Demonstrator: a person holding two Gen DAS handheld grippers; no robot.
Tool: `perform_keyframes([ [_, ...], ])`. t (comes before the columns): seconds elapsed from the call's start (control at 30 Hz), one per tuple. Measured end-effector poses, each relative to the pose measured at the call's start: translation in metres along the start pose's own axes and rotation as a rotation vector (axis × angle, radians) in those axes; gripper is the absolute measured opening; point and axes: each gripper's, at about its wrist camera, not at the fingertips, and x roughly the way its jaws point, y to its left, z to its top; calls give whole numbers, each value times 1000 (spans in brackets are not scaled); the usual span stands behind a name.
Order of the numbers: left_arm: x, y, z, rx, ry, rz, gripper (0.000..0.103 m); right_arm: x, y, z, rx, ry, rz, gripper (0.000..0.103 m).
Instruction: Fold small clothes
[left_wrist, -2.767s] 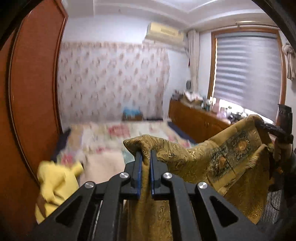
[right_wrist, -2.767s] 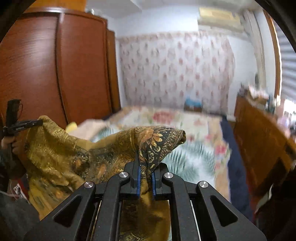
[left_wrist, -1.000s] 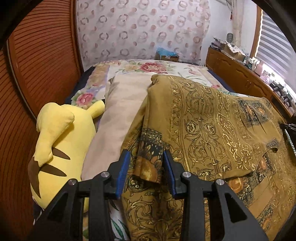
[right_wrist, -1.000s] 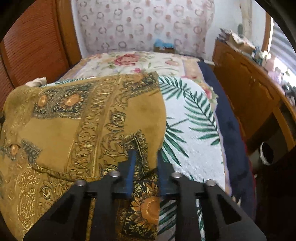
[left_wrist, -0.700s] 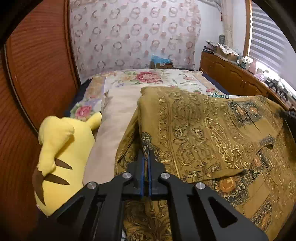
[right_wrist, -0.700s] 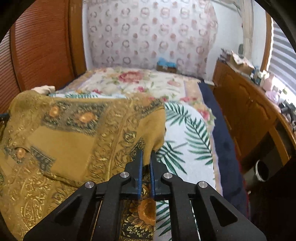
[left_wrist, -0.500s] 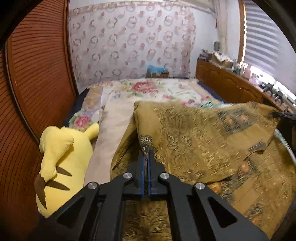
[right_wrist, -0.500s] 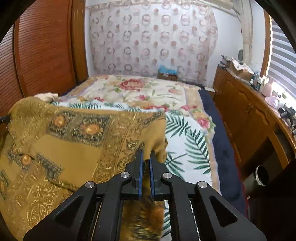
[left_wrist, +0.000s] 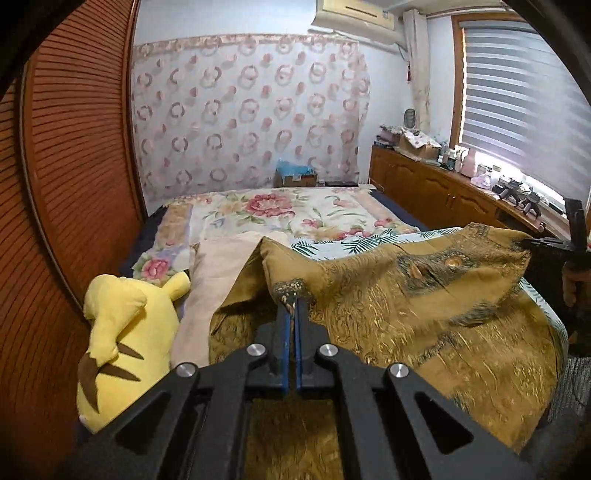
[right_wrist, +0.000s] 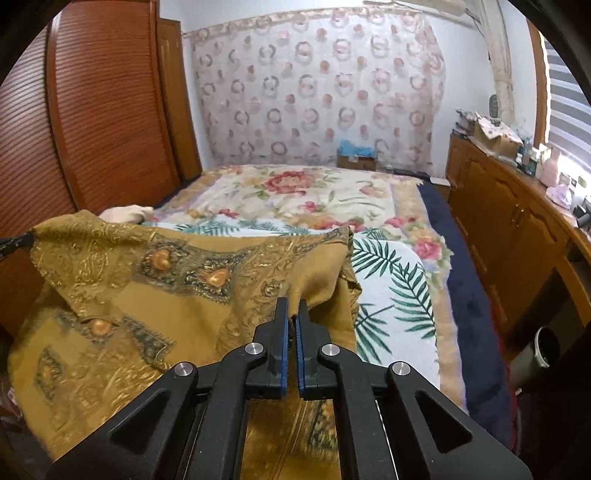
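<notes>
I hold the mustard-gold paisley-printed cloth garment (left_wrist: 424, 302) by two points of its near edge, so that it hangs spread between my hands above the floral-and-palm-leaf bedspread (right_wrist: 391, 288). My left gripper (left_wrist: 291, 306) is clamped tight on a bunched, dark-bordered corner; my right gripper (right_wrist: 292, 314) is pinched closed on the plain gold edge at the other side. Gripping both ends keeps the fabric stretched and flat enough, I judge, to lay one half over the other. Its far part drapes on the bed, and the lower part hangs beneath my tools. The yellow plush toy with brown stripes (left_wrist: 125, 332) lies to the left, beside a beige cloth (left_wrist: 218, 280), clear of my fold.
</notes>
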Motion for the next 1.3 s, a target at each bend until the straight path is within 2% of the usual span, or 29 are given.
perform_keyframes([
  [0.2, -37, 10, -31, -53, 12, -29, 0, -56, 11, -25, -29, 3, 20, 0],
  [0.5, -81, 10, -76, -89, 92, 13, 0, -123, 22, -67, -41, 82, 21, 0],
  [0.57, -82, 7, -84, -86, 115, 19, 4, -126, 20, -75, -25, 107, 31, 0],
  [0.7, -74, 6, -86, -68, 140, 42, 20, -117, 20, -93, -22, 157, 8, 1],
  [0.8, -68, 7, -78, -52, 133, 64, 26, -106, 14, -93, -15, 157, -28, 12],
  [0.83, -67, 5, -76, -47, 127, 62, 27, -103, 12, -90, -14, 150, -33, 20],
  [0.87, -62, 5, -72, -39, 125, 58, 29, -98, 11, -87, -18, 142, -47, 37],
  [0.93, -47, 4, -61, -29, 127, 48, 31, -91, 7, -82, -22, 118, -60, 56],
  [0.97, -38, 4, -57, -27, 134, 44, 32, -85, 4, -78, -22, 110, -58, 60],
  [1.1, 4, 5, -37, -17, 157, 50, 34, -47, -3, -58, -36, 106, -74, 62],
  [1.3, 65, 25, -21, -46, 215, 92, 36, 14, -5, -38, -46, 128, -72, 62],
])
